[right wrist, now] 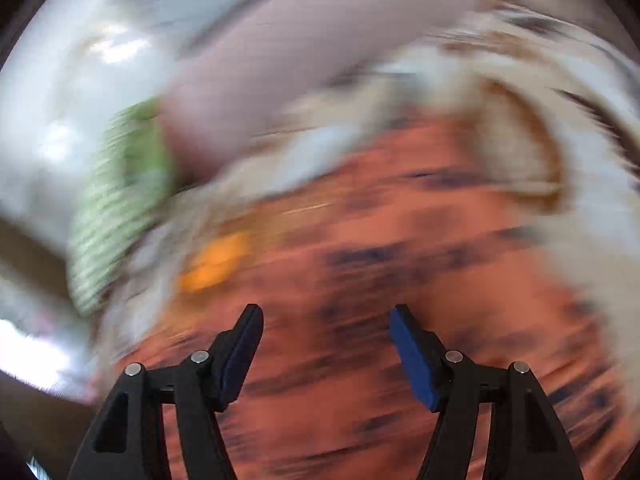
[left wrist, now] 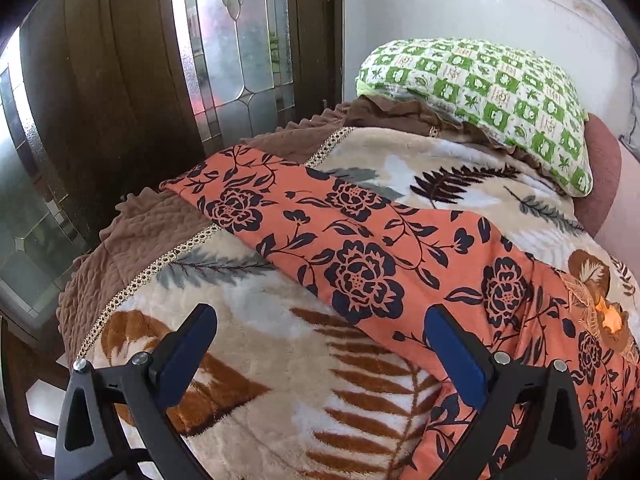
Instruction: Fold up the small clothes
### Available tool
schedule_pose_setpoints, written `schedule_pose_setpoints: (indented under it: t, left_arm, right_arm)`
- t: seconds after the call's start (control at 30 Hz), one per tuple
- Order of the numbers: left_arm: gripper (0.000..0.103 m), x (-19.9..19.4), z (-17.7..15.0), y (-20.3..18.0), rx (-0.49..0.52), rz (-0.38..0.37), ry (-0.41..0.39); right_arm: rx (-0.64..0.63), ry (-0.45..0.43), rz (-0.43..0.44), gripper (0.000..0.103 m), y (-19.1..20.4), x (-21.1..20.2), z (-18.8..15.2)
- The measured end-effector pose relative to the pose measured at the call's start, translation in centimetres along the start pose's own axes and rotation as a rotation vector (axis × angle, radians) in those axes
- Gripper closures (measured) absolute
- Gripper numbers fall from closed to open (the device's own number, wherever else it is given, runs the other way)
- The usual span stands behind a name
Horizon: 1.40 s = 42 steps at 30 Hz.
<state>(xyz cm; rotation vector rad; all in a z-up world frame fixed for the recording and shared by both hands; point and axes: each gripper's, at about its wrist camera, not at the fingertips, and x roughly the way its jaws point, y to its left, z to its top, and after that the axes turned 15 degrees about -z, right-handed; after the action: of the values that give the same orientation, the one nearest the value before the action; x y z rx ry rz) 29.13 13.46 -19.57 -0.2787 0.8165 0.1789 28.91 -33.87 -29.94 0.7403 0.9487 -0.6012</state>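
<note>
Jaws apart, empty, above orange garment (left wrist: 360, 248)

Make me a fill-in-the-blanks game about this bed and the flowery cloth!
1. The flowery cloth is orange with dark ____ printed on it.
2. The pillow has white and ____ checks.
3. The jaws of the left gripper stand ____, with nothing held.
4. The cloth lies on a blanket patterned with ____.

Missing words: flowers; green; open; leaves
</note>
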Motion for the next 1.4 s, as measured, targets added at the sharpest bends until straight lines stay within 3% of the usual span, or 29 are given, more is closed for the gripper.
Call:
schedule_pose_setpoints:
  t: [0.03, 0.1, 0.2, 0.37, 0.47, 0.53, 0.6, 0.73, 0.97, 1.07, 1.13, 1.23, 1.4]
  left_arm:
    - [0.0, 0.2, 0.1, 0.2, -0.011, -0.001, 0.004]
    - [0.0, 0.6, 0.4, 1.0, -0.039, 0.007, 0.007]
    - [0.0, 1.1, 1.2, 3.5, -0.108, 0.032, 0.01]
    - [0.0, 1.2, 1.9, 8.5, -0.256, 0.045, -0.001]
    - [0.0, 1.0, 1.9, 11.6, -0.352, -0.001, -0.003]
    - [0.0, 1.0, 1.7, 13.6, -0.413, -0.052, 0.003]
    - [0.0, 1.1, 1.3, 15.4, -0.465, -0.119, 0.01]
    - [0.0, 1.6, 1.8, 18.7, -0.594, -0.232, 0.038]
    - [0.0, 3.2, 7.8, 20.5, -0.537, -0.267, 0.078]
    - [0.007, 5.5, 9.0, 21.5, -0.558, -0.272, 0.132]
    - [0.028, 6.9, 8.9, 22.9, -0.639, -0.328, 0.15]
    - [0.03, 8.8, 8.2, 24.2, -0.726, -0.372, 0.163]
    - [0.03, 9.8, 8.9, 24.0, -0.71, -0.407, 0.077]
  right_arm:
    - [0.056, 0.01, 0.021, 0.08, -1.9, 0.7, 0.4]
    - [0.142, 0.044, 0.1, 0.081, -4.1, 0.7, 0.5]
    - [-0.008, 0.028, 0.088, 0.077, -2.9, -1.1, -0.7]
    - [-0.199, 0.03, 0.268, 0.077, -0.8, -4.2, -5.7]
    - [-0.241, 0.052, 0.349, 0.077, -1.9, -4.7, -8.3]
    - [-0.192, 0.109, 0.406, 0.077, -3.1, -3.6, -9.8]
    - [-0.105, 0.221, 0.421, 0.078, -3.8, -1.7, -10.3]
    - [-0.162, 0.264, 0.382, 0.078, -2.0, -1.2, -9.1]
    - [-0.056, 0.403, 0.46, 0.078, -3.7, 0.4, -7.7]
    - [-0.055, 0.409, 0.459, 0.078, -3.5, 0.4, -7.6]
    - [-0.071, 0.398, 0.449, 0.078, -3.2, 0.3, -7.6]
    - [-0.077, 0.394, 0.447, 0.078, -3.6, 0.1, -7.5]
    - [-0.087, 0.382, 0.452, 0.078, -3.6, 0.2, -7.5]
